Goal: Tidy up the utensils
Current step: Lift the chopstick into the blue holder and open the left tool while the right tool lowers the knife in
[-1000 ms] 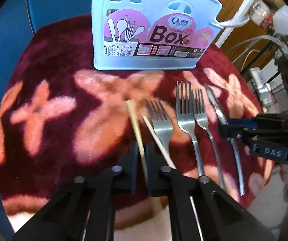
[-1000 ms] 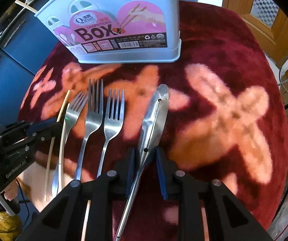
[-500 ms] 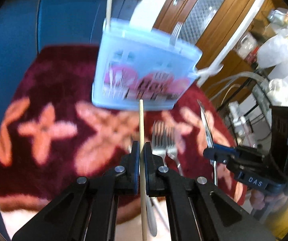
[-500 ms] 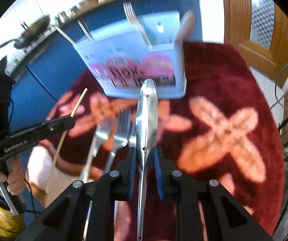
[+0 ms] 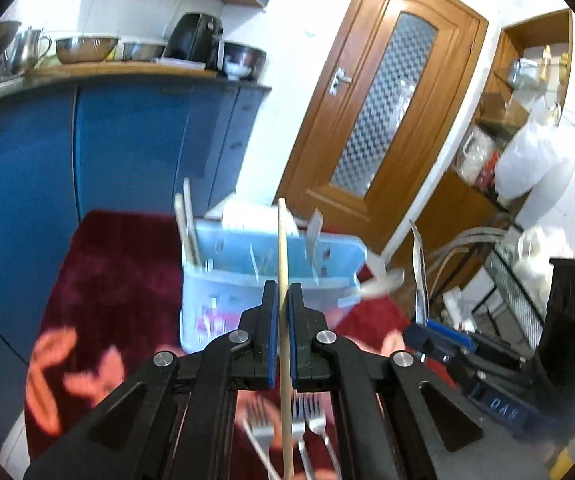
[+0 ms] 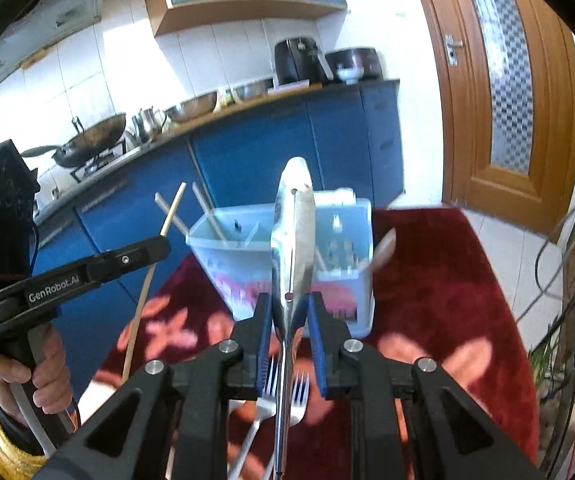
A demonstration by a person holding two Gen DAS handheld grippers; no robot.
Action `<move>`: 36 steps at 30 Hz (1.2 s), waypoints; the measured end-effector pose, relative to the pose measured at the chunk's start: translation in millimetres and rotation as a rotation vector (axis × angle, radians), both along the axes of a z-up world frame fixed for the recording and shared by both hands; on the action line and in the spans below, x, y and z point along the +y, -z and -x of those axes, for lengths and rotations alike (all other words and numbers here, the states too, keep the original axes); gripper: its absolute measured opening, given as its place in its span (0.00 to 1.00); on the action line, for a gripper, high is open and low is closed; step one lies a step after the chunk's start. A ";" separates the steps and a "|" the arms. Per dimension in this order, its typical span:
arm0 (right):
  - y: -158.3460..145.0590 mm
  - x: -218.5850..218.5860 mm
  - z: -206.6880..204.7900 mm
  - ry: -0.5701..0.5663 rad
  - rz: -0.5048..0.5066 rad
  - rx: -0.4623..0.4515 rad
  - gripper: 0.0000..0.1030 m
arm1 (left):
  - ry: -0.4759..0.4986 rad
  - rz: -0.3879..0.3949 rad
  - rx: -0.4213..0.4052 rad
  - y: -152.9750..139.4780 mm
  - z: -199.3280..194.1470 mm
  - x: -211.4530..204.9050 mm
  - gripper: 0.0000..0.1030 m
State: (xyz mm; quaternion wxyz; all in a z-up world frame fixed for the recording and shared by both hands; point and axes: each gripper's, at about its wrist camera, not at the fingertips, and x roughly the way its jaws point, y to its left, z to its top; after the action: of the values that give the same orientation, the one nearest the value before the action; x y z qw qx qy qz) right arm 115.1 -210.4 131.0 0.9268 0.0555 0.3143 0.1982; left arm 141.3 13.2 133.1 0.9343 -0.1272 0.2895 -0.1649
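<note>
While a chopstick (image 5: 282,264) is clenched in the left tongs (image 5: 282,300) and a steel utensil (image 6: 292,240) in the right tongs (image 6: 289,312), both are held aloft near the blue holder (image 6: 287,256); lowering into compartments is judged next.

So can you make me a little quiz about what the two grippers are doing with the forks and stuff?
1. True or false: the left gripper is shut on a wooden chopstick.
2. What does the right gripper hold? A) a fork B) metal tongs C) a spoon
3. Fill in: below both grippers, the ____ lie on the red rug, in front of the pale blue utensil box.

Key: 1 true; 2 B; 3 forks.
</note>
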 end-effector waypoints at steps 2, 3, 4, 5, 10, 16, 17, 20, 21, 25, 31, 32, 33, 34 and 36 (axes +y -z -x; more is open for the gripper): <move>-7.8 1.5 -11.1 0.013 0.006 -0.031 0.19 | -0.013 0.003 -0.029 -11.3 -10.7 0.6 0.02; -11.0 2.2 -16.3 0.021 0.007 -0.048 0.19 | -0.019 0.003 -0.042 -16.2 -15.6 0.6 0.02; -13.7 2.8 -20.7 0.026 0.006 -0.062 0.19 | -0.027 -0.001 -0.060 -21.9 -22.9 0.3 0.02; -17.1 3.9 -26.9 0.035 0.007 -0.083 0.19 | -0.033 -0.005 -0.076 -26.1 -28.0 -0.4 0.02; -26.4 5.1 -54.9 0.089 0.012 -0.160 0.19 | -0.069 -0.025 -0.174 -44.9 -54.0 -5.2 0.02; -28.4 8.3 -81.5 0.157 0.015 -0.256 0.20 | -0.158 -0.068 -0.292 -53.1 -84.8 -11.4 0.02; -27.6 9.8 -86.3 0.173 0.025 -0.268 0.20 | -0.175 -0.082 -0.304 -52.4 -88.4 -12.9 0.02; -23.0 11.1 -97.3 0.193 0.025 -0.292 0.20 | -0.219 -0.103 -0.340 -45.3 -101.3 -15.1 0.02; -20.5 11.6 -100.2 0.198 0.022 -0.296 0.20 | -0.226 -0.105 -0.347 -41.9 -104.6 -15.3 0.02; -7.4 10.7 -112.5 0.215 -0.008 -0.300 0.20 | -0.252 -0.122 -0.373 -23.1 -116.6 -15.9 0.02; 12.9 20.4 -119.3 0.191 0.036 -0.294 0.20 | -0.284 -0.169 -0.396 5.9 -117.9 -18.5 0.02; 14.9 22.3 -118.6 0.187 0.045 -0.297 0.20 | -0.295 -0.189 -0.416 7.5 -116.0 -19.4 0.02; 16.9 24.0 -117.5 0.180 0.055 -0.301 0.20 | -0.291 -0.195 -0.425 8.4 -115.3 -19.9 0.02; 18.7 26.0 -116.5 0.173 0.067 -0.303 0.20 | -0.286 -0.204 -0.429 8.5 -113.5 -22.7 0.02; 21.2 30.9 -115.9 0.158 0.094 -0.299 0.20 | -0.279 -0.220 -0.429 8.9 -113.4 -25.0 0.02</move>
State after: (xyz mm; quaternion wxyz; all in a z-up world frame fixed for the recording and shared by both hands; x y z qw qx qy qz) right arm 231.0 -179.5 109.8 0.9775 0.0065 0.1763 0.1160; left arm 254.7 -11.7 124.1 0.9961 -0.0257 0.0810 -0.0255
